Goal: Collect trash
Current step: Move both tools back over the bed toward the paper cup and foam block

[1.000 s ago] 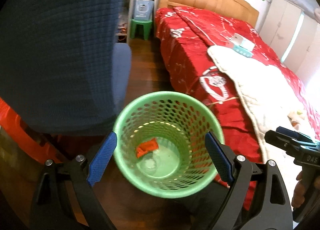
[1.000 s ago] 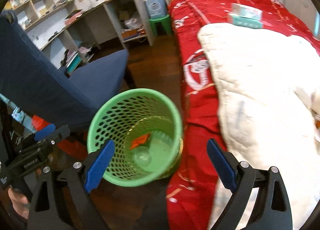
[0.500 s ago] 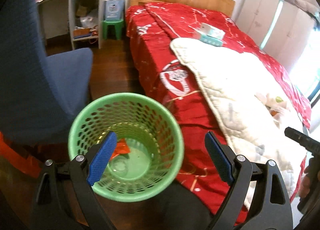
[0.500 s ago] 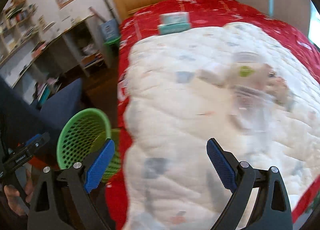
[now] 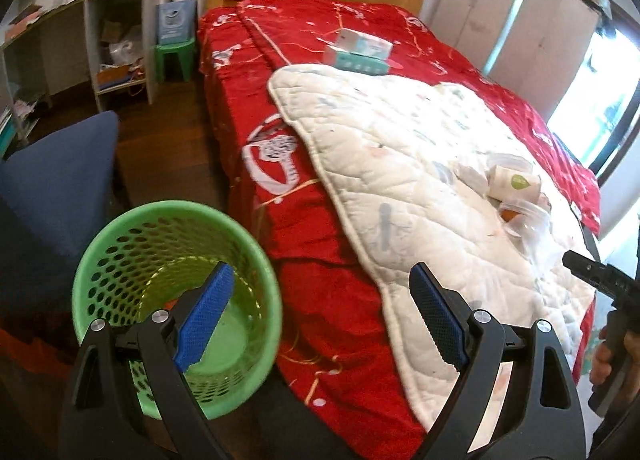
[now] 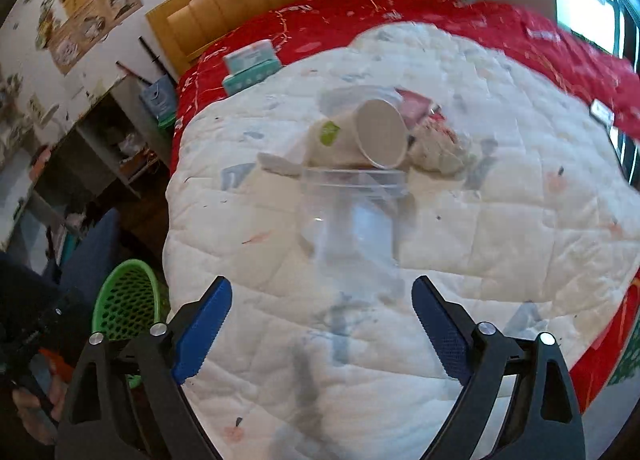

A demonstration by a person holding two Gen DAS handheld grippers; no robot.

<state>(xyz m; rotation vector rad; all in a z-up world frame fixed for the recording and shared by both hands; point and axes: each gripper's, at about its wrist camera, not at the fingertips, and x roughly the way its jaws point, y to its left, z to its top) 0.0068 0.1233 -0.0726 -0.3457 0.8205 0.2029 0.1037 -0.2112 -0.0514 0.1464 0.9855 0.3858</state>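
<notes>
A pile of trash lies on the white quilt (image 6: 500, 228): a paper cup (image 6: 360, 140) on its side, a clear plastic cup (image 6: 348, 212) in front of it, crumpled paper (image 6: 440, 148) and a red wrapper (image 6: 416, 106). My right gripper (image 6: 322, 320) is open and empty, just short of the clear cup. My left gripper (image 5: 320, 312) is open and empty, over the bed's edge beside the green basket (image 5: 120, 244). The pile also shows in the left wrist view, where the paper cup (image 5: 514, 182) is at the right.
The bed has a red cover (image 5: 320, 228). A tissue box (image 6: 250, 66) sits near the headboard. A blue chair (image 5: 52, 188) stands left of the basket (image 6: 124, 306). Desk shelves (image 5: 112, 52) and a green stool (image 5: 174, 56) are behind.
Both grippers have swung right, away from the basket towards the bed. The right gripper now faces the trash pile close up. Both stay open.
</notes>
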